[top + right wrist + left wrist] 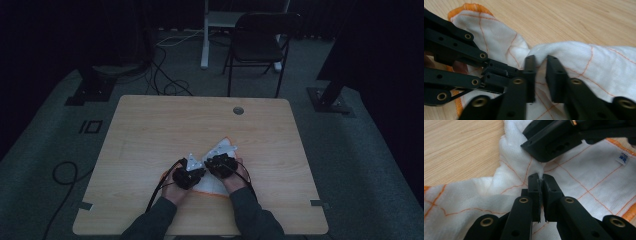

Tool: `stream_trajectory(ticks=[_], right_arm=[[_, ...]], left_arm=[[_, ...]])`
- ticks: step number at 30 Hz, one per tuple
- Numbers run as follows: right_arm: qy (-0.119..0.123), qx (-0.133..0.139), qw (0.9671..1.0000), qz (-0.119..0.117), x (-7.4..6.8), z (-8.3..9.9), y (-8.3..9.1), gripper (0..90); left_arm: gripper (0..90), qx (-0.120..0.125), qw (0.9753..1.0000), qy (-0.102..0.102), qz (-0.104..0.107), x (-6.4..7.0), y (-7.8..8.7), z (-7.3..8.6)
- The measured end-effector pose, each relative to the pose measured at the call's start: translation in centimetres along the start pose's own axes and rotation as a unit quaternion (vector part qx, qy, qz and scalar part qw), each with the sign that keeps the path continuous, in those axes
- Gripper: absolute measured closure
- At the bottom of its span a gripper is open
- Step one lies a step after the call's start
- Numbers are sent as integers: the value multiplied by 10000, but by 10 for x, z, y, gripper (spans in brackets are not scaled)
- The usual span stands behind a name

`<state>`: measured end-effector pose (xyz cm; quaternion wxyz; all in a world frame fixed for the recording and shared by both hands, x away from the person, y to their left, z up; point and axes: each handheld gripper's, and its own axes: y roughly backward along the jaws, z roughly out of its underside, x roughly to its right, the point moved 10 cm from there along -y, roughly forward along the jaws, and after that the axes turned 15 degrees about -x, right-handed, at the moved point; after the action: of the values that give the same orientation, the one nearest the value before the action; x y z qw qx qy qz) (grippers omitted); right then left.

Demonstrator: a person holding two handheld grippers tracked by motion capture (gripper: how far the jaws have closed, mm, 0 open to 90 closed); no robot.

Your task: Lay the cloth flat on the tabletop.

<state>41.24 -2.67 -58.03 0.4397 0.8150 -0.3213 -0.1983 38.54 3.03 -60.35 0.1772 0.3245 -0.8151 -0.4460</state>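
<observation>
A white cloth (211, 185) with thin orange grid lines and an orange hem lies rumpled on the wooden table (165, 125) near its front edge. In the left gripper view, my left gripper (540, 178) is shut on a small pinch of the cloth (586, 170), with the right gripper (544, 147) just beyond it. In the right gripper view, my right gripper (541, 61) has its jaws a little apart on either side of a raised fold of the cloth (564, 50). The left gripper (506, 72) comes in from the left. In the high view the left gripper (200, 170) and right gripper (210, 162) nearly touch.
A small blue-printed label (622, 158) is sewn at one cloth edge. A round cable hole (238, 110) sits at the table's far side. A black folding chair (257, 42), floor cables (170, 85) and stand bases stand beyond the table.
</observation>
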Motion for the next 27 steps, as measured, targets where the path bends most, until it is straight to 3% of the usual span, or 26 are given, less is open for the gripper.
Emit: stream_trajectory(ticks=[3,9,13,18,22,27], right_arm=[[55,-68,10000,23,0,2,0,895],[114,-3,9999,122,2,8,5,896],[45,25,9999,119,4,14,7,896],[38,25,9999,114,4,20,6,896],[65,24,9999,132,2,24,6,896],[54,14,9999,126,2,26,5,896]], left_arm=[[845,-14,10000,-15,25,1,0,0],[710,-54,10000,-43,39,1,7,0],[698,82,9999,99,12,-8,16,-1],[685,229,9992,293,-162,-28,32,-3],[693,264,9970,617,-395,-54,41,-7],[654,315,9940,891,-559,-77,48,-12]])
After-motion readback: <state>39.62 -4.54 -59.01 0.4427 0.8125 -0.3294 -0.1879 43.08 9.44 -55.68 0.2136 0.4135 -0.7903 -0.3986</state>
